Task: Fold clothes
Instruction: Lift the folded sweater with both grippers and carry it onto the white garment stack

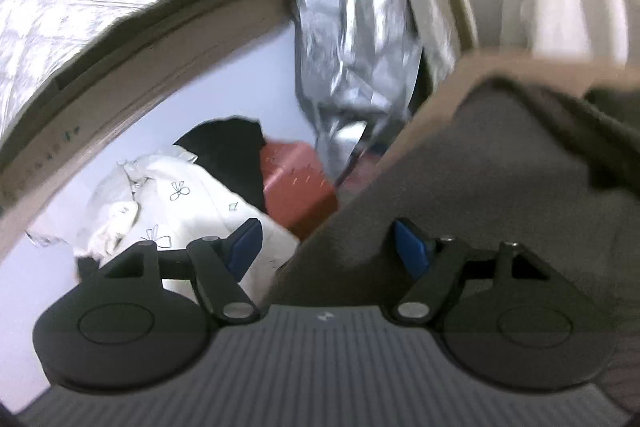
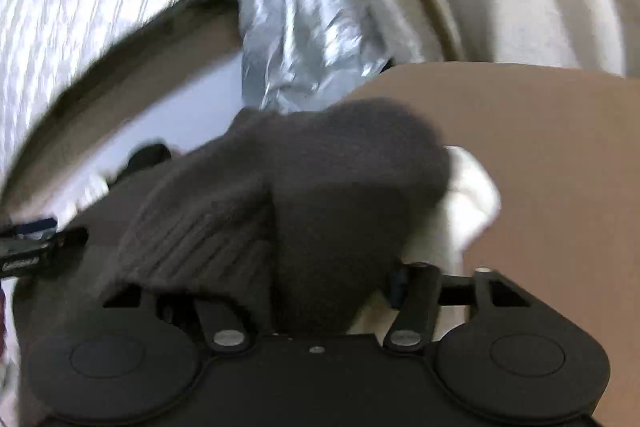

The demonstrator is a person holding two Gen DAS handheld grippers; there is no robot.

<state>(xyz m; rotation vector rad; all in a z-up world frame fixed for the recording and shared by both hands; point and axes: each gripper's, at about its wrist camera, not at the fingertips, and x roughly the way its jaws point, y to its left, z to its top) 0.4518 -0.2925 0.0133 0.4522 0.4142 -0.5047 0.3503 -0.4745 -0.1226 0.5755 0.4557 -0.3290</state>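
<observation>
Soft, thick dark grey knit garment [image 2: 320,187] heaped on tan tabletop [image 2: 540,147], limp and light; best pinched at ribbed hem. Left gripper [image 1: 326,247] fingers spread, empty above its cloth. Right gripper [image 2: 336,287] fingers apart, knit bunched between, grip unclear. Beyond: white printed cloth [image 1: 180,203], silver foil sheet [image 1: 352,39].
</observation>
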